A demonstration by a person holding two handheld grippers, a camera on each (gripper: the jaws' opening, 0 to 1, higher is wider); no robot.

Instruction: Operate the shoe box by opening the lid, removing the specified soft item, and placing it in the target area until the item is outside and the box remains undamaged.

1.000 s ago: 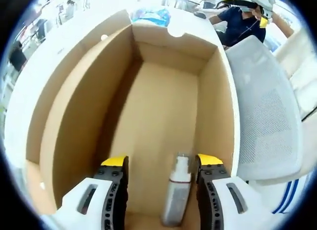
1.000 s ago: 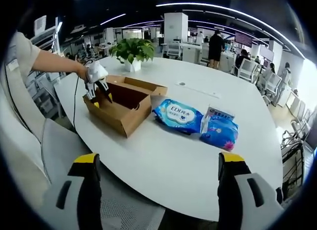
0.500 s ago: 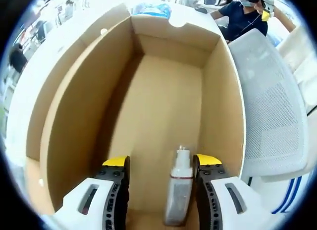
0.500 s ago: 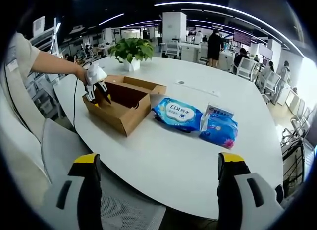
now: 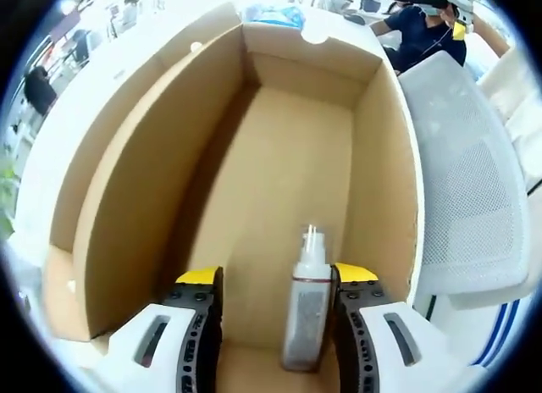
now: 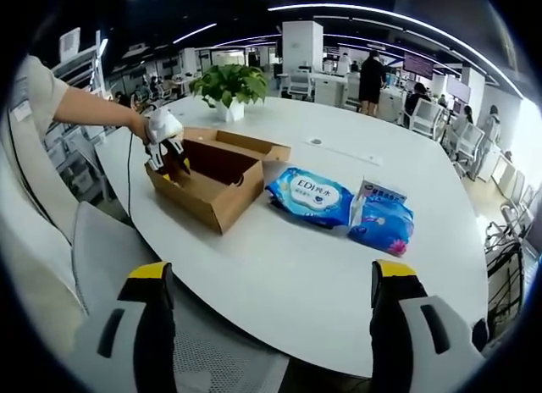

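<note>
The open brown shoe box point(image 5: 144, 181) lies under my left gripper point(image 5: 278, 279), whose yellow-tipped jaws stand apart over the box's near end. A small clear bottle point(image 5: 306, 308) with a white cap rests on the box floor, right against the right jaw; I cannot tell whether it touches. In the right gripper view the same box point(image 6: 212, 181) sits on the white table point(image 6: 279, 257), with a person's hand holding the left gripper point(image 6: 165, 152) in it. My right gripper point(image 6: 273, 274) hangs open near the table's front edge, holding nothing.
A blue wipes pack point(image 6: 312, 195) and a second blue pack point(image 6: 383, 222) lie right of the box. A potted plant point(image 6: 227, 86) stands behind it. A white mesh chair point(image 5: 466, 181) is beside the box; another person point(image 5: 422, 29) is beyond.
The left gripper view has drawn back slightly, so the box's near wall edge now shows below the jaws. The bottle stays by the right jaw. The right gripper view barely shifted.
</note>
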